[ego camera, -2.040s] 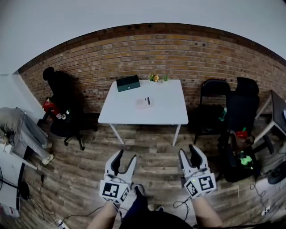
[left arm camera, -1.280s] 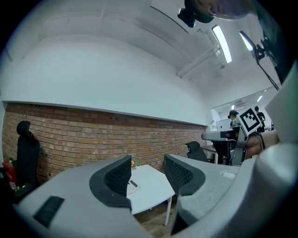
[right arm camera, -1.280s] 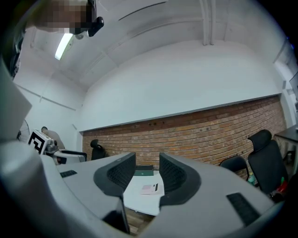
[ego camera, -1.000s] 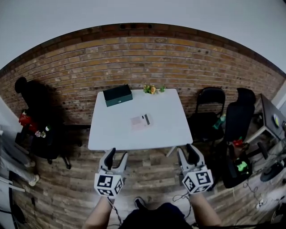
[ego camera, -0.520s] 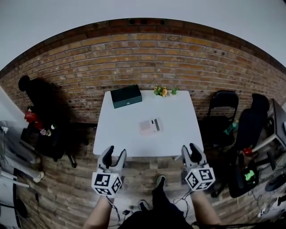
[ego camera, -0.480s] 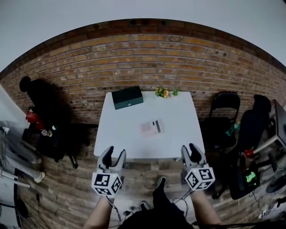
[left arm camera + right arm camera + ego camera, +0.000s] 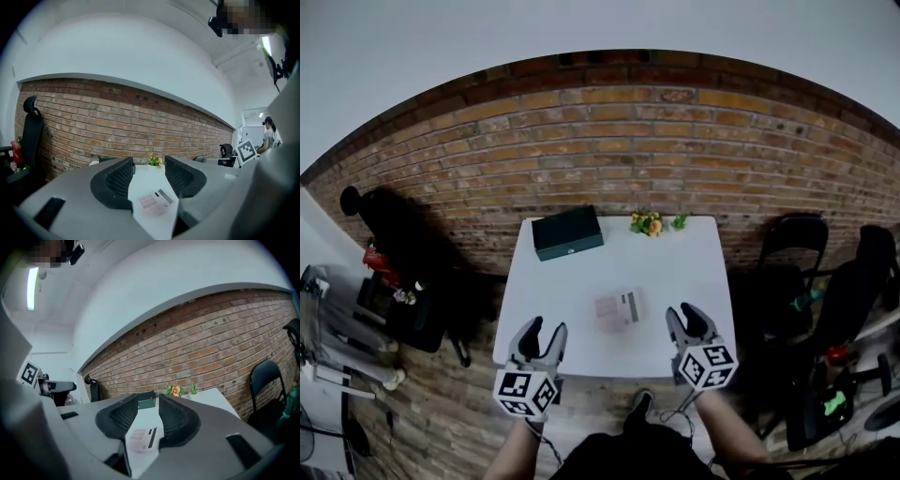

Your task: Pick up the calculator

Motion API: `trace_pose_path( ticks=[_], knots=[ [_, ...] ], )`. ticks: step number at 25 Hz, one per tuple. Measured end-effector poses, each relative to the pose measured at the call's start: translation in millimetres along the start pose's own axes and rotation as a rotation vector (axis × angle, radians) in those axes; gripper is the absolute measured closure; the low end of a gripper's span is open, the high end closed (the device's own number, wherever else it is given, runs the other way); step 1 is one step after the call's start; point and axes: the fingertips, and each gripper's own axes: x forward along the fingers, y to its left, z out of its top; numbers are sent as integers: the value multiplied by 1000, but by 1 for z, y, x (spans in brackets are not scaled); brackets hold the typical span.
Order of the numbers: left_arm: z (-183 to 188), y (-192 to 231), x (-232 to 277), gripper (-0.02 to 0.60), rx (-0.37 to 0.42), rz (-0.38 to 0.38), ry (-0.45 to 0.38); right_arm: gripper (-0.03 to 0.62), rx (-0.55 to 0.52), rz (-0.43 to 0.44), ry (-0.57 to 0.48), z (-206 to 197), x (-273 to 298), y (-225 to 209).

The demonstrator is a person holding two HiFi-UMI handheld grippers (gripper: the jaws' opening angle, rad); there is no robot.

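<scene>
Calculator lies flat on the white table, about midway across and nearer the front edge than the back, its pale pink keypad to the left and its dark display strip to the right in the head view. Nothing touches it. A dark green box sits at the table's back left and a small bunch of flowers at the back edge, against the brick wall. The left gripper shows over the table's near left corner, left of the calculator and apart from it; its jaws stand wide with nothing between the pads, and its own view sees the calculator on the tabletop through the gap. The right gripper shows over the front edge just right of the calculator, also clear of it; its jaws are closing but remain well apart and grip nothing, the calculator again showing beyond them on the table. A black chair stands right of the table.
</scene>
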Motion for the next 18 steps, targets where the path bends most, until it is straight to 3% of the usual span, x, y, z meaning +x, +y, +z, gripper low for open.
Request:
trace_pose_path(
  ticks=[4, 9, 18],
  knots=[
    [-14, 14, 28, 368, -43, 31, 61, 458, 123, 10, 74, -25, 39, -24],
    [-30, 28, 59, 368, -62, 17, 98, 462, 237, 18, 189, -76, 75, -30],
    [-40, 64, 123, 370, -52, -111, 183, 436, 397, -78, 321, -148, 124, -19]
  ],
)
